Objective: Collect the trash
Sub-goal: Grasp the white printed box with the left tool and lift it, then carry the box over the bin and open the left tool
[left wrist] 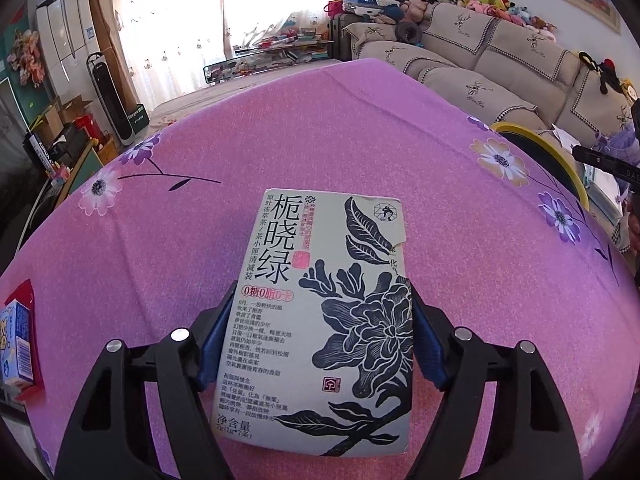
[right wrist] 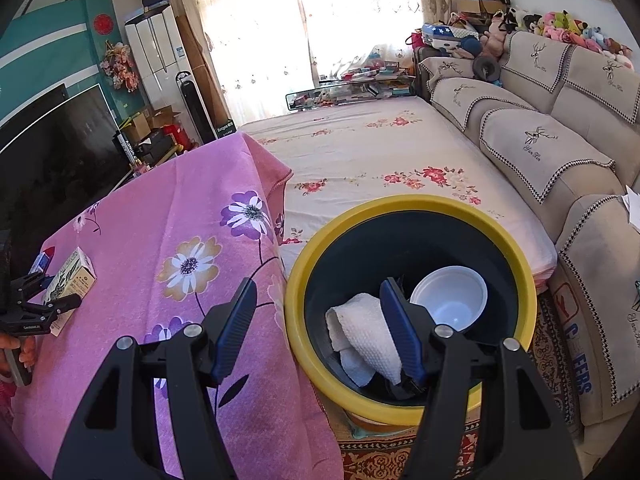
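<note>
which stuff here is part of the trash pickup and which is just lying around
Part of the job:
- tea box, between the left gripper's pads
- yellow-rimmed bin holding a paper towel and white cup
- small blue carton on the table
- right gripper, open, empty

Just lying about:
- sofa
- plush toys
- television

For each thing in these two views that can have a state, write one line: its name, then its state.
tea box: lying flat on the table, top corner torn, clamped by the left gripper.
left gripper: pads closed on the tea box's sides.
right gripper: open, empty, above the bin's edge.
bin: upright, open-topped, partly filled.
white cup: in the bin, empty.
paper towel: crumpled in the bin.
</note>
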